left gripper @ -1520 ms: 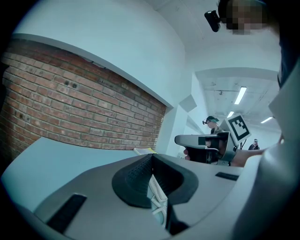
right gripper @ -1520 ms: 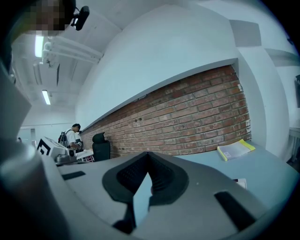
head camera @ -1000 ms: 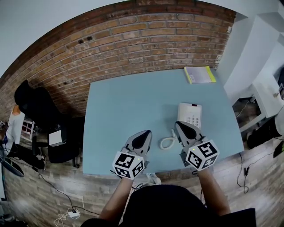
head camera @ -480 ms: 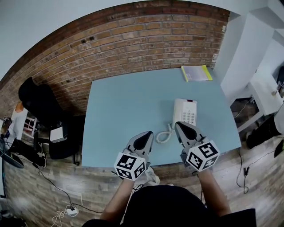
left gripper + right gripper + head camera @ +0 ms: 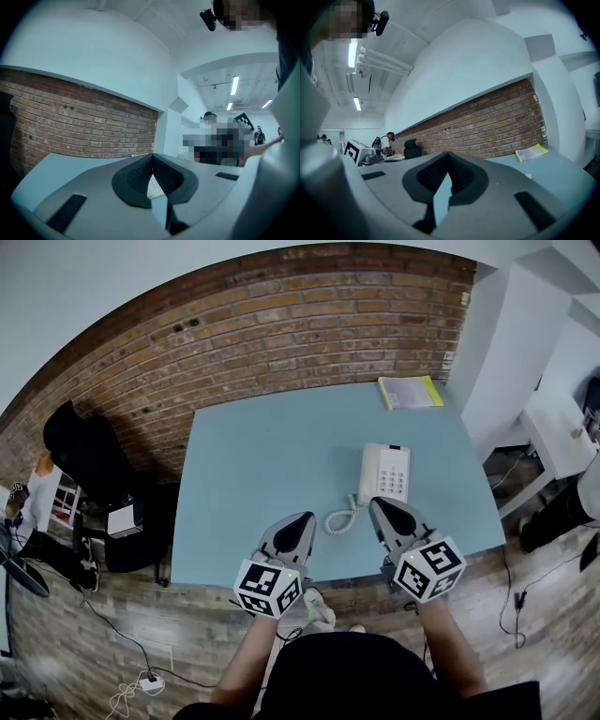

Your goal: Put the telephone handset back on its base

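A white telephone [image 5: 385, 472] lies on the pale blue table [image 5: 253, 465], right of centre. Its handset seems to rest along the base's left side. The coiled cord [image 5: 341, 518] trails toward the near edge. My right gripper [image 5: 379, 506] is shut and empty, its tip just short of the telephone's near end. My left gripper [image 5: 303, 522] is also shut and empty, left of the cord. In the left gripper view the jaws [image 5: 151, 157] meet, with a bit of the keypad [image 5: 153, 186] showing below them. The right gripper view shows its jaws [image 5: 448, 154] shut on nothing.
A yellow-edged book [image 5: 410, 391] lies at the table's far right corner. The brick wall [image 5: 281, 324] runs behind the table. A black chair [image 5: 80, 465] stands to the left, white furniture [image 5: 562, 427] to the right. Both grippers hang over the table's near edge [image 5: 337, 575].
The telephone and cord now sit a little farther up and left in the head view, slightly more apart from the right gripper's tip. Both grippers stay shut.
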A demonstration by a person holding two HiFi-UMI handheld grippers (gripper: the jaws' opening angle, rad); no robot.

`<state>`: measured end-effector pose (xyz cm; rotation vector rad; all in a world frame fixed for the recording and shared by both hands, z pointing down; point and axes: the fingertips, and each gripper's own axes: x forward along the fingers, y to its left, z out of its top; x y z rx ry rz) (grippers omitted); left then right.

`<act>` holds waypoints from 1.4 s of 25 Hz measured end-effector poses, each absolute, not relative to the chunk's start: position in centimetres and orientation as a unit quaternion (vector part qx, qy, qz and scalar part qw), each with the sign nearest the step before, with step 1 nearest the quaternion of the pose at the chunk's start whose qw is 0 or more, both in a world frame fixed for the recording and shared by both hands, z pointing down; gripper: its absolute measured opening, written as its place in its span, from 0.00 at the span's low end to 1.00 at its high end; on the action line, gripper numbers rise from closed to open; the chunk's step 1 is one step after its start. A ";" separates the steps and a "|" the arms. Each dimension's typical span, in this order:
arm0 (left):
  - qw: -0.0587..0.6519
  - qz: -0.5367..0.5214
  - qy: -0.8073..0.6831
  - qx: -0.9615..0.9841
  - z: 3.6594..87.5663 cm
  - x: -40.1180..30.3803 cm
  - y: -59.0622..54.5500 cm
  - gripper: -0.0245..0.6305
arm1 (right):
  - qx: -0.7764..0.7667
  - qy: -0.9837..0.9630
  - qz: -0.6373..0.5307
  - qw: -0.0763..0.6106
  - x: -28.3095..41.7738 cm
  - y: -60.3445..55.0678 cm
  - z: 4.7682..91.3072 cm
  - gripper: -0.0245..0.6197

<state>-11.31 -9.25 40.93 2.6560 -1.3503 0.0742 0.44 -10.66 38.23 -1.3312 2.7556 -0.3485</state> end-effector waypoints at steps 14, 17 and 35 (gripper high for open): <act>0.073 0.021 -0.458 0.886 40.3 -10.5 -6.5 0.05 | -0.425 0.898 -0.105 0.035 1.5 -7.7 38.0 0.06; 0.070 0.018 -0.461 0.884 40.1 -10.3 -5.8 0.05 | -0.422 0.900 -0.103 0.036 1.8 -7.0 37.9 0.06; 0.061 0.024 -0.467 0.882 39.7 -8.3 -2.8 0.05 | -0.403 0.908 -0.105 0.049 2.7 -4.2 37.2 0.06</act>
